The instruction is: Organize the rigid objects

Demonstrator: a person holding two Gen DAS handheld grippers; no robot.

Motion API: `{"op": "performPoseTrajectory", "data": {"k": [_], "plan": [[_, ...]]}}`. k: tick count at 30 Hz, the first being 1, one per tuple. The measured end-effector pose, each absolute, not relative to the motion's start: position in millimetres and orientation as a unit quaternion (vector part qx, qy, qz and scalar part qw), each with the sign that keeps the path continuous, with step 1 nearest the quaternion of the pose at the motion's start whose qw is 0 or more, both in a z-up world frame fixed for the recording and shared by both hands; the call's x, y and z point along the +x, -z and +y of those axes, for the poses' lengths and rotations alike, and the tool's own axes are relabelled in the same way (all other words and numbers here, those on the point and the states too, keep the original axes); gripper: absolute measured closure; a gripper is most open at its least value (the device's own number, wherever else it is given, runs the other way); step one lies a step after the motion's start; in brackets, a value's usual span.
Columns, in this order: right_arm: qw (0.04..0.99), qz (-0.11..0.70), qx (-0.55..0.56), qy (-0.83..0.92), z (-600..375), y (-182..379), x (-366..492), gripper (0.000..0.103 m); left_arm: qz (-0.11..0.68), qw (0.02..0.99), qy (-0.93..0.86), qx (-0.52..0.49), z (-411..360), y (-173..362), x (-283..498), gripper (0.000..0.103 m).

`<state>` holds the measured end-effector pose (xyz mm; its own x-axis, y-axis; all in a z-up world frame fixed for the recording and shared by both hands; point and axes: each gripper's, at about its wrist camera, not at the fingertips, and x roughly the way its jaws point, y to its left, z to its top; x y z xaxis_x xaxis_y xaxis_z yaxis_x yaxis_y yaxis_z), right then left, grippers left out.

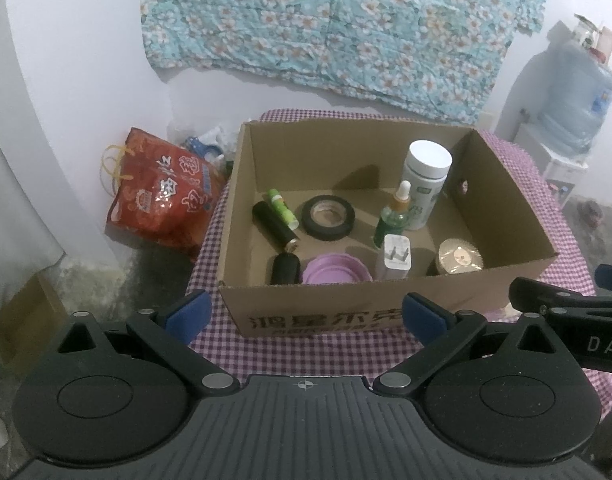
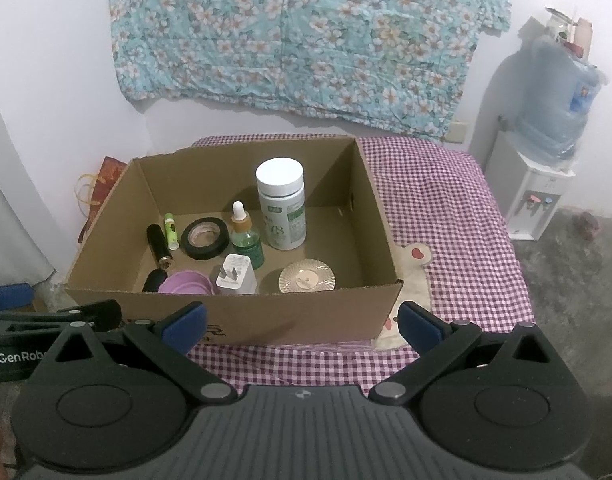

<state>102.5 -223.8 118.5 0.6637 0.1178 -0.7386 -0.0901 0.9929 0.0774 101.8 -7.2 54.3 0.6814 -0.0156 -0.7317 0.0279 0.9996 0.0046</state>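
White walls are closing off the room, with a floral teal cloth [image 2: 293,40] hanging across the far one; a water dispenser [image 2: 534,196] is standing in the right corner with a blue jug on top; a red printed bag [image 1: 161,196] is sitting on the floor to the left of the table. Purple-checked tablecloth [image 2: 446,208] is covering the table; an open cardboard box [image 2: 233,312] is resting on it, toward its left side, and is holding all the loose objects.

Inside the box: a white-capped bottle [image 2: 281,204] is standing upright near the back; a green dropper bottle [image 2: 247,240] is standing just in front and left of it; a roll of black tape [image 2: 205,238] is lying flat to the left; a black cylinder [image 2: 158,246] and a green tube [image 2: 170,230] are lying side by side near the left wall; a white plug adapter [image 2: 235,276], a purple lid [image 2: 185,283] and a ribbed round lid [image 2: 306,280] are sitting along the near wall; another dark object [image 1: 285,268] is lying left of the purple lid.

Left gripper [image 1: 303,314] is hovering before the near wall, fingers spread wide, gripping nothing; right gripper [image 2: 301,322] is hovering likewise, fingers wide, gripping nothing.
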Motion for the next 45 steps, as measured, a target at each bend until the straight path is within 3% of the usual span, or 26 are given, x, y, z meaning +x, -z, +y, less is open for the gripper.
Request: {"op": "performPoseTrajectory", "data": {"k": [45], "plan": [[0.911,0.409,0.017,-0.057,-227.0,-114.4,101.4,0.000,0.400,0.916,0.013,0.008,-6.7,-54.7,101.6,0.001]]}}
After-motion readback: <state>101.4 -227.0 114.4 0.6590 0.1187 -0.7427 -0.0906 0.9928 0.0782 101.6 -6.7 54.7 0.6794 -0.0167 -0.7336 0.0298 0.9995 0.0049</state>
